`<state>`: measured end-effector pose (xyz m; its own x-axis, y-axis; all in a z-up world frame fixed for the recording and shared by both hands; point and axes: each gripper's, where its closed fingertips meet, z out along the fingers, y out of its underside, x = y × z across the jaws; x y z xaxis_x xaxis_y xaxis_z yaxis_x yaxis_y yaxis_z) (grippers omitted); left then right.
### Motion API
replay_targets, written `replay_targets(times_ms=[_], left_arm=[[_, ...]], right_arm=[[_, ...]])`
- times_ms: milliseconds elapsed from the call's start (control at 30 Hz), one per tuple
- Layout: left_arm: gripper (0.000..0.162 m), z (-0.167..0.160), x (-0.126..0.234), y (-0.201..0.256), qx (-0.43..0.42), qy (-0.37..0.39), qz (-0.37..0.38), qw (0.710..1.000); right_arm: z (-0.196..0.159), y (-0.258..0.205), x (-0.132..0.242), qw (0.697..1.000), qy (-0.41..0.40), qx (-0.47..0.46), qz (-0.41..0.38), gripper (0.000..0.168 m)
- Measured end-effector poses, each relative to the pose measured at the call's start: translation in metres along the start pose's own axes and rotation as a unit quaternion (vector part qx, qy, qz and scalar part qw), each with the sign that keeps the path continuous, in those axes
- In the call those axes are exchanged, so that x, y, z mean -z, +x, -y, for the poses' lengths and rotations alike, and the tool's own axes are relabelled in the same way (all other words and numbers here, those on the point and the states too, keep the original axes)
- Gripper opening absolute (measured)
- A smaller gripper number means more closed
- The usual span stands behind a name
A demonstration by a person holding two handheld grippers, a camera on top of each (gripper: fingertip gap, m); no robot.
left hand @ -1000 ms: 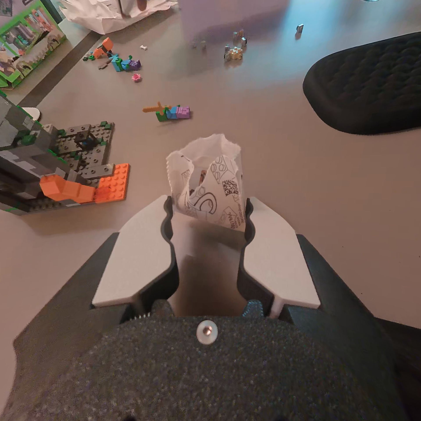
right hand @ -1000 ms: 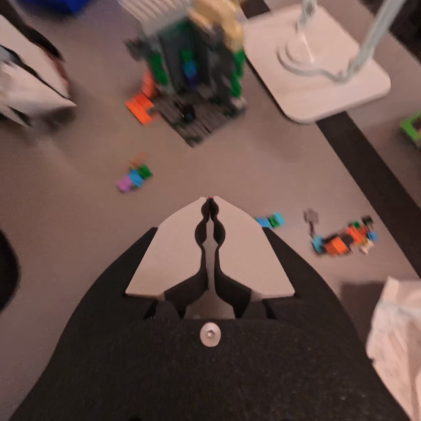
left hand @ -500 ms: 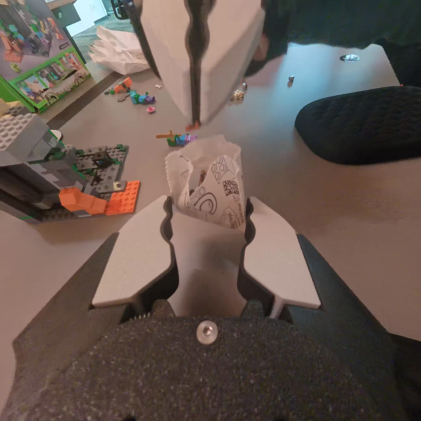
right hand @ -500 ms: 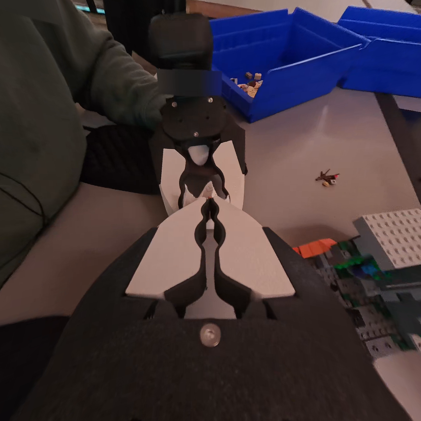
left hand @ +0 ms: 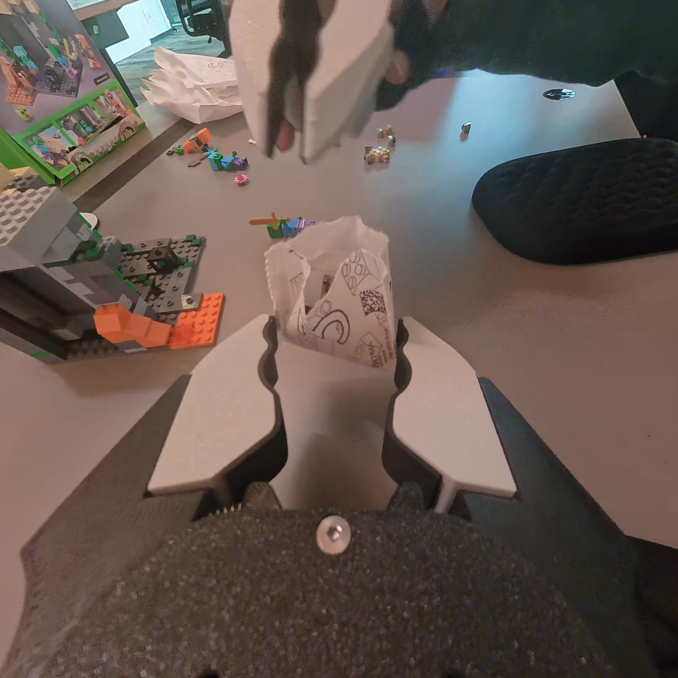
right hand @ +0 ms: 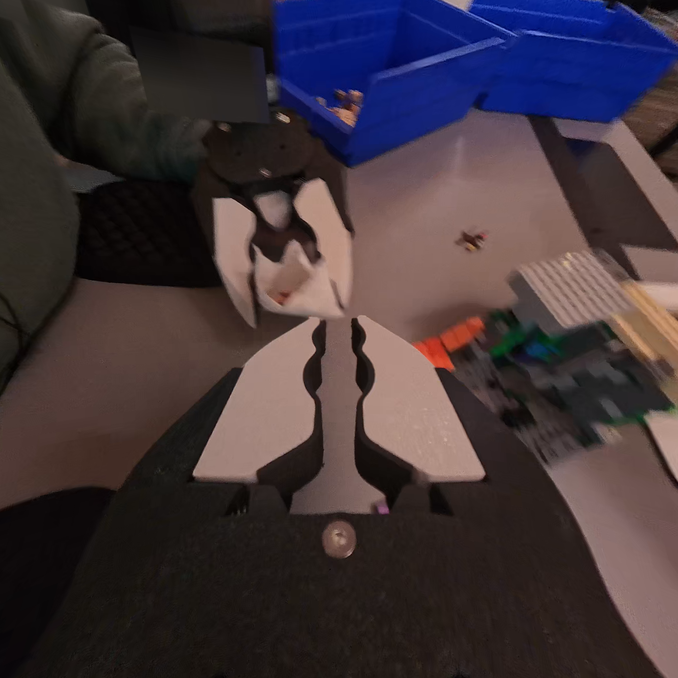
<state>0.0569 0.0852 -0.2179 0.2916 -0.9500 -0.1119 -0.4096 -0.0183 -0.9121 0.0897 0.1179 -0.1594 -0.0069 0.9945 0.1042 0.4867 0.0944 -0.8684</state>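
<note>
My left gripper is shut on a small white printed paper bag, held upright just above the grey table with its torn top open. In the right wrist view the bag sits between the left gripper's fingers, and small pieces show inside it. My right gripper is slightly open, its tips just above and beyond the bag's mouth. In the left wrist view it hangs blurred over the bag. A small reddish thing shows between its fingers; I cannot tell if it is held.
A grey, green and orange brick build stands left of the bag. Loose brick figures lie behind it. A black padded rest lies to the right, and a printed box and crumpled white bags at the back left. Blue bins stand beyond the left gripper. My right fingertips sit around 7 cm from my left ones.
My right gripper swung from over the loose bricks to above the bag, and its jaws have parted a little. The left gripper kept its hold on the bag and tilted up.
</note>
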Motion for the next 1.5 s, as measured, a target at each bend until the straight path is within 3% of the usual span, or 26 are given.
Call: replay_targets(times_ms=[133,267,367,533,633,833,1100,1267,1500], left_arm=[[0.062,-0.002,-0.001,0.001,-0.004,-0.008,-0.001,1.0],[0.062,-0.003,-0.002,0.001,-0.003,-0.012,-0.002,1.0],[0.062,-0.003,-0.003,0.0,0.0,-0.014,-0.003,1.0],[0.062,-0.003,-0.002,-0.002,0.014,-0.01,-0.004,1.0],[0.062,-0.002,-0.001,-0.004,0.022,-0.007,-0.005,1.0],[0.062,-0.002,-0.001,-0.003,0.022,-0.008,-0.006,1.0],[0.062,-0.005,-0.003,-0.001,0.009,-0.018,-0.006,1.0],[0.062,-0.004,-0.002,-0.003,0.018,-0.014,-0.004,1.0],[0.062,-0.004,-0.002,-0.003,0.022,-0.014,-0.004,1.0]], right_arm=[[-0.056,0.082,0.056,0.985,-0.038,-0.074,-0.152,0.013],[-0.137,0.169,0.13,0.927,-0.106,-0.166,-0.32,0.015],[-0.182,0.206,0.159,0.887,-0.136,-0.237,-0.372,0.024],[-0.216,0.234,0.149,0.865,-0.158,-0.294,-0.376,0.033],[-0.224,0.24,0.144,0.858,-0.177,-0.292,-0.383,0.021],[-0.21,0.227,0.158,0.866,-0.17,-0.282,-0.377,0.019],[-0.233,0.189,0.194,0.851,-0.206,-0.307,-0.372,0.019],[-0.231,0.189,0.193,0.853,-0.196,-0.299,-0.38,0.029],[-0.21,0.208,0.177,0.867,-0.188,-0.276,-0.37,0.028]])
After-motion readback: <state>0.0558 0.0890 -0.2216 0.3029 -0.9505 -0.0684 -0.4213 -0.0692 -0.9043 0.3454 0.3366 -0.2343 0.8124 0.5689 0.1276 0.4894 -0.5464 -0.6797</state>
